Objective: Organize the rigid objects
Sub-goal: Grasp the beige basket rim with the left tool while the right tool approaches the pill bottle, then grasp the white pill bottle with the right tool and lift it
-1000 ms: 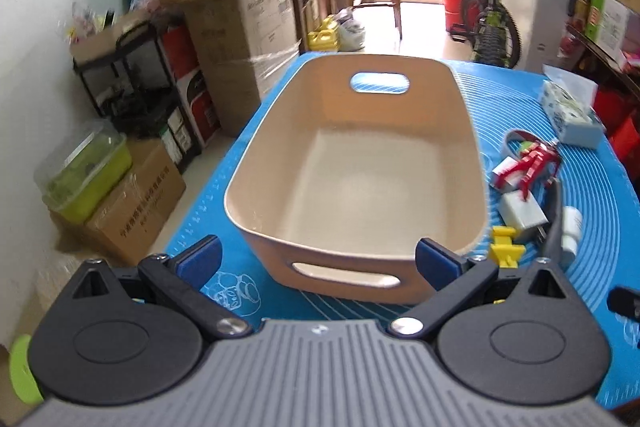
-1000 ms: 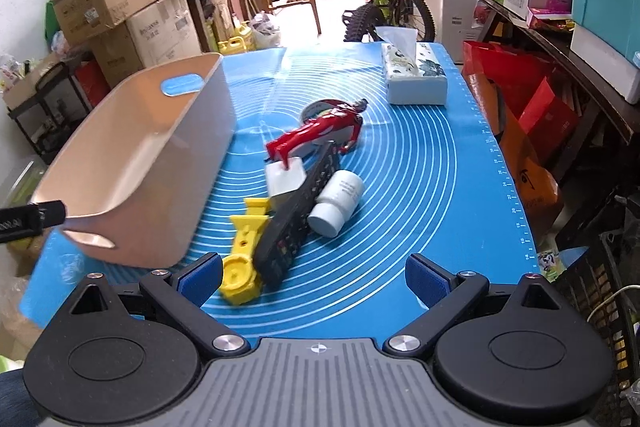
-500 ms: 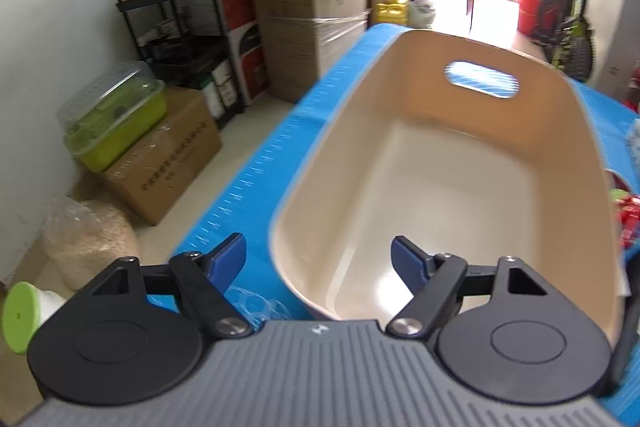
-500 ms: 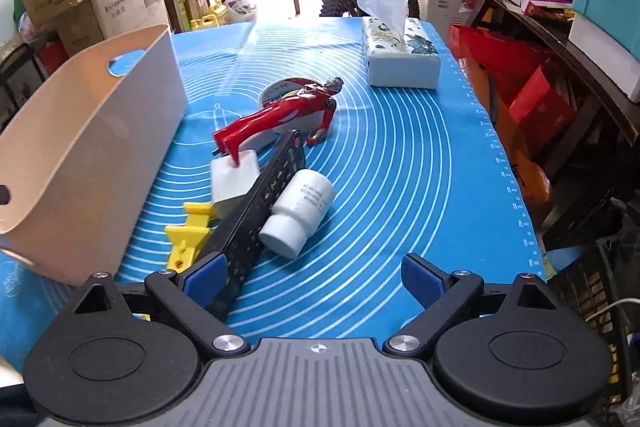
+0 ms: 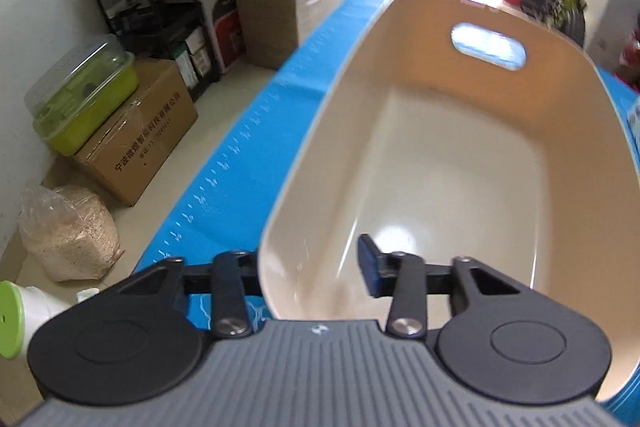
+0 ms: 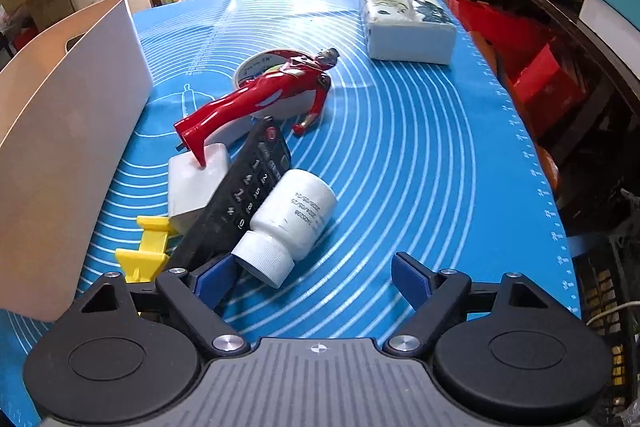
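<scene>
Here my left gripper (image 5: 316,267) straddles the near wall of the beige basket (image 5: 296,163) on the blue mat (image 5: 240,147), jaws closing around it. My right gripper (image 6: 312,277), spread but narrowing, flanks the white pill bottle (image 6: 292,223); its left pad is beside the cap.

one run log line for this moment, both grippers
left gripper: closing astride near wall of empty beige plastic bin | right gripper: closing around capped end of white plastic bottle, pads not touching | nothing binned
</scene>
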### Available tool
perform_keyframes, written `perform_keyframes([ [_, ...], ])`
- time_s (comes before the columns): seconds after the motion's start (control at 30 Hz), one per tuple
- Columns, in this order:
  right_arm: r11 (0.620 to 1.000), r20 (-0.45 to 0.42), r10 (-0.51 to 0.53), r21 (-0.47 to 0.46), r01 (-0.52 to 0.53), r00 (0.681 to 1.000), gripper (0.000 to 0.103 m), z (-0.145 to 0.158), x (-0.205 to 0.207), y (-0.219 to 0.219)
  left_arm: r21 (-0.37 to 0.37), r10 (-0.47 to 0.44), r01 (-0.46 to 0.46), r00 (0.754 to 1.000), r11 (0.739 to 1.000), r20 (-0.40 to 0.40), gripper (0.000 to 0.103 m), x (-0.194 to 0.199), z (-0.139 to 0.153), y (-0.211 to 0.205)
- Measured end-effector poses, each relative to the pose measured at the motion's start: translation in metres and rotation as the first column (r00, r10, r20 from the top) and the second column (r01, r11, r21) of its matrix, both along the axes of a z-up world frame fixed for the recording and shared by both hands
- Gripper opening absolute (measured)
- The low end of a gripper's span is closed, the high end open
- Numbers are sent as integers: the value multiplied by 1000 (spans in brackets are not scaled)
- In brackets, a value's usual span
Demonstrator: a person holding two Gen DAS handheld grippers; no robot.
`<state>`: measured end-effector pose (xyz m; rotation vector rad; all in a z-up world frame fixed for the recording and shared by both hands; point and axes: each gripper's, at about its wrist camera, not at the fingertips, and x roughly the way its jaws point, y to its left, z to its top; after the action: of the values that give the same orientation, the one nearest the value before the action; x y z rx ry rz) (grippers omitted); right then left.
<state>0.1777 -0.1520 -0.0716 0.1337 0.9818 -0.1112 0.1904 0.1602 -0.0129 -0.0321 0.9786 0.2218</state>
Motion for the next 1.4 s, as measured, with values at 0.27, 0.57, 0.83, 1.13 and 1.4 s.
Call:
perform_keyframes([
  [0.27,994,27,-80,80,78,996,83,2,9,-10,-10,21,-21,1000,1000,-8,19,-1,-4,12],
  [0.57,990,26,-103,98,100,994,82,3,11,-10,-44,46,-46,999,998,-4,14,0,-3,17],
  [0.83,996,-5,-93,-13,93,996,73,-11,23,-1,-62,49,-49,999,997,-3,13,1,-3,18],
  [1.13,993,53,-118,-11,118,992,45,-11,9,-9,-81,66,-65,998,995,7,13,0,-4,21],
  [1.4,995,150,-99,22,97,984,45,19,7,-4,-91,70,-69,998,993,7,13,0,-5,23],
])
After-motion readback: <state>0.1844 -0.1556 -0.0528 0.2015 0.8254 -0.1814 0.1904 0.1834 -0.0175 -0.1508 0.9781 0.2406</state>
